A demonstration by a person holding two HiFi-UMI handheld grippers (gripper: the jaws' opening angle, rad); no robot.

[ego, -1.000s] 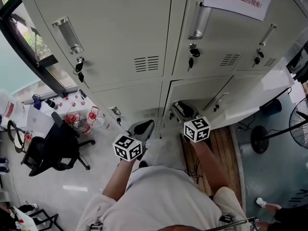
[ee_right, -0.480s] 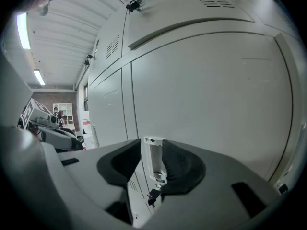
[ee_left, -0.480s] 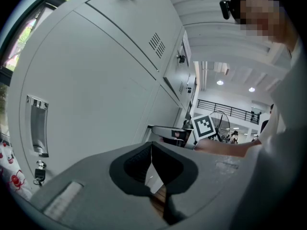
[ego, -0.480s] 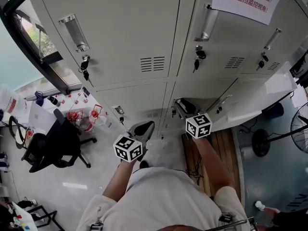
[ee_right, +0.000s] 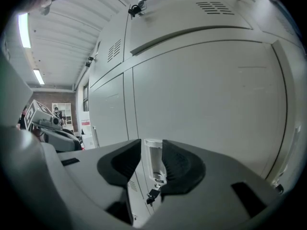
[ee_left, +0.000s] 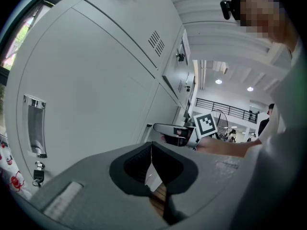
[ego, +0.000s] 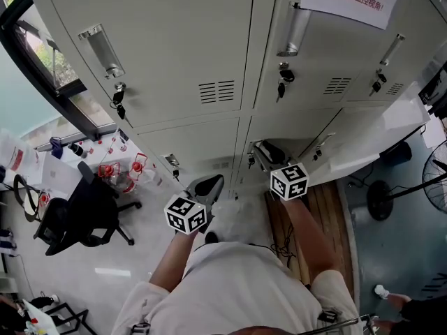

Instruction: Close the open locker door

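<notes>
We noted left gripper (ee_left: 151,147) fingers shut together, right gripper (ee_right: 152,152) fingers narrowly apart, empty, near open pale-grey metal locker door (ego: 367,144).

Bright, even light from ceiling lamps (ee_left: 218,81) and a window (ego: 49,59) falls on the lockers (ego: 174,40) with soft shadows; both gripper views bulge at dark-cornered edges, their foregrounds blurred.
</notes>
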